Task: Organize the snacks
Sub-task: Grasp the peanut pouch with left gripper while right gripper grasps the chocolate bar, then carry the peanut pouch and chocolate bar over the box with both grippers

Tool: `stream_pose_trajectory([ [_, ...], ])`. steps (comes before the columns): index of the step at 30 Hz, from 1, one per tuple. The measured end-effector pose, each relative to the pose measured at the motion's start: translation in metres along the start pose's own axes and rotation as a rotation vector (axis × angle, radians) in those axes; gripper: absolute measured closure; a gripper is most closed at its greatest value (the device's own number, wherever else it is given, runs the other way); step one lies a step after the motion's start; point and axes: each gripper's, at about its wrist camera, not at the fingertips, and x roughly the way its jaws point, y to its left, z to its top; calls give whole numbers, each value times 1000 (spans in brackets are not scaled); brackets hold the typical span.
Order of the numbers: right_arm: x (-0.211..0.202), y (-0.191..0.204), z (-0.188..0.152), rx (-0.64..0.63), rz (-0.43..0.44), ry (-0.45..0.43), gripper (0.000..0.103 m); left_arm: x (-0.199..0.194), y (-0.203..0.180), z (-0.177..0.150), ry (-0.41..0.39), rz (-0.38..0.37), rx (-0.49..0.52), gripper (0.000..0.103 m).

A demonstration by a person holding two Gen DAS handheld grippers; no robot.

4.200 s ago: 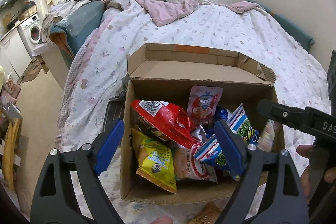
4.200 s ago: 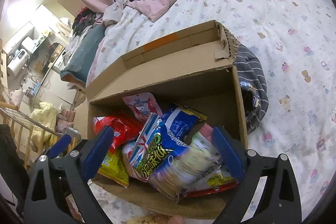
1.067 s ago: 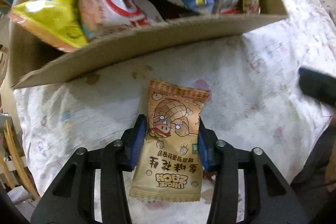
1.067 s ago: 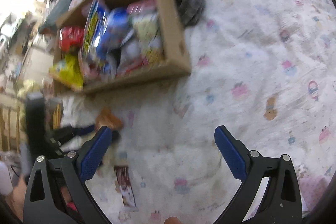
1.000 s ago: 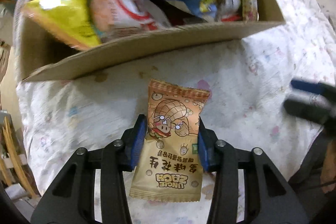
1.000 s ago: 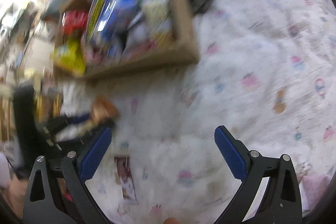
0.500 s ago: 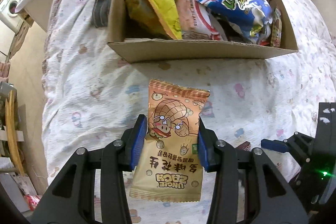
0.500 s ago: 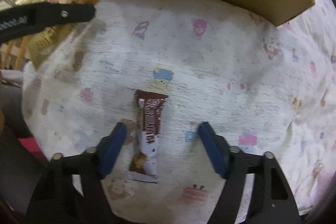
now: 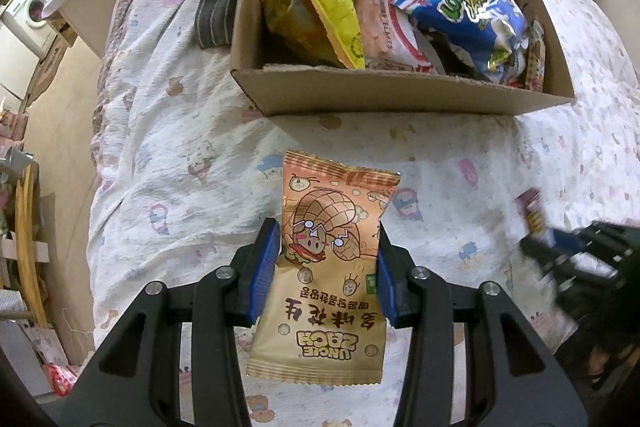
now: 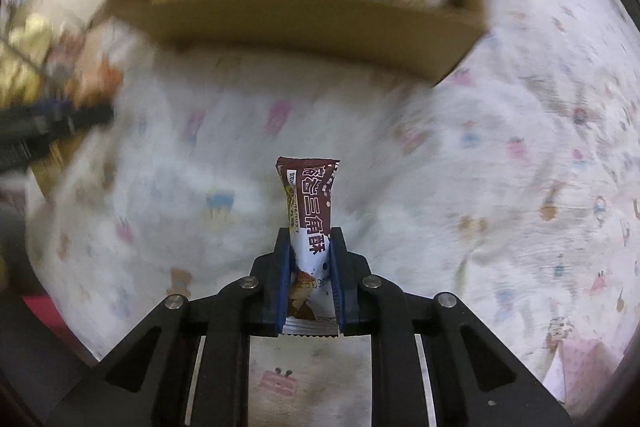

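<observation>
My left gripper (image 9: 326,259) is shut on an orange peanut snack packet (image 9: 328,259) and holds it above the bedsheet, in front of the cardboard box (image 9: 400,95). The box is full of snack bags, among them a yellow one (image 9: 320,11) and a blue one (image 9: 472,7). My right gripper (image 10: 309,259) is shut on a brown-and-white wafer bar (image 10: 310,211) and holds it above the sheet; it shows blurred at the right of the left wrist view (image 9: 560,251). The box (image 10: 304,23) is blurred ahead of it.
The box stands on a bed with a white patterned sheet (image 9: 180,163). A striped grey cloth (image 9: 216,11) lies left of the box. The bed's left edge drops to the floor (image 9: 60,99), with a washing machine (image 9: 28,15) beyond.
My right gripper has shut on the wafer bar that lay on the sheet and lifted it. My left gripper still holds the peanut packet and has shifted slightly.
</observation>
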Motion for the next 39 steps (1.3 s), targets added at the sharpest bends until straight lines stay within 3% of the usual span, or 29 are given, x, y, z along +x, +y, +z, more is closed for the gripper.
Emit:
stream_pose_trajectory([
  [5,-44,-28,14,106,115,-155,85,-13,-1,4,-48,2,-9,63],
  [9,-78,-46,21,192,236,-246,85,-26,-1,8,-24,-72,-29,63],
  [12,-94,-45,37,252,299,-305,85,-42,3,17,-52,-109,-68,63],
  [18,-128,-61,73,346,391,-410,85,-80,11,47,-195,-46,-73,63],
  [24,-131,-76,105,378,384,-405,85,-95,18,81,-285,-46,-86,63],
  [31,-105,-72,139,334,322,-428,84,-81,9,113,-341,-76,-122,63],
  [35,-83,-66,145,307,299,-408,85,-63,-1,121,-354,-117,-139,63],
  [39,-68,-66,150,303,273,-395,84,-49,-13,129,-341,-104,-109,63],
])
